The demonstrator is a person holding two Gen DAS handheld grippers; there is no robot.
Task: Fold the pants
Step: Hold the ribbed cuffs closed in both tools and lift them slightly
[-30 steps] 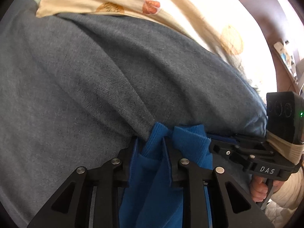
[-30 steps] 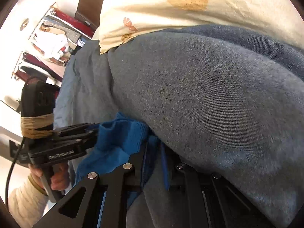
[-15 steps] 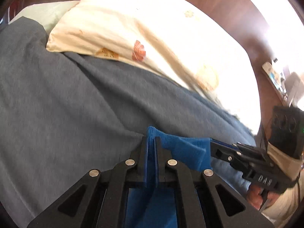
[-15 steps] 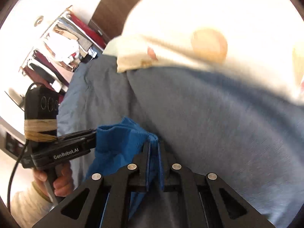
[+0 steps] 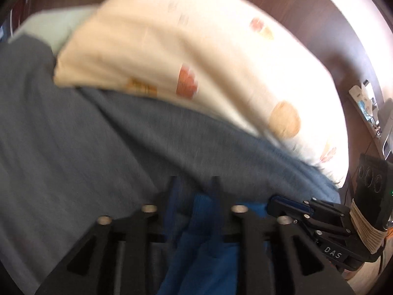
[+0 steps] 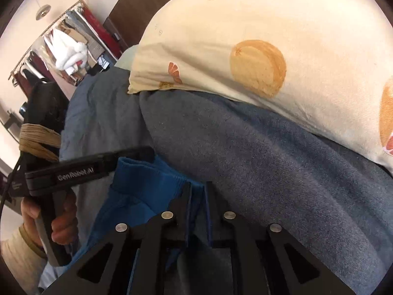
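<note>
The blue pants [image 5: 208, 245] lie on a grey blanket [image 5: 98, 147], their top edge lifted between the two grippers. My left gripper [image 5: 194, 191] is blurred; its jaws are opening, and the blue cloth hangs loosely in the gap beside one finger. From the right wrist view, the left gripper [image 6: 137, 154] shows side-on, with the pants' ribbed edge [image 6: 147, 184] just under its tip. My right gripper [image 6: 197, 189] is shut on a thin fold of the pants. In the left wrist view the right gripper [image 5: 275, 200] reaches in from the right edge.
A cream pillow with orange-fruit print [image 6: 270, 36] rests on the blanket's [image 6: 270, 159] far side, against a dark wooden headboard [image 5: 294, 5]. A clothes rack [image 6: 68, 46] stands at the back left. A person's hand [image 6: 61, 218] grips the left gripper's handle.
Both grippers have risen and tilted up with the pants' edge, so more pillow shows. The left jaws closed on the cloth, then spread again. The right jaws closed to a narrow gap.
</note>
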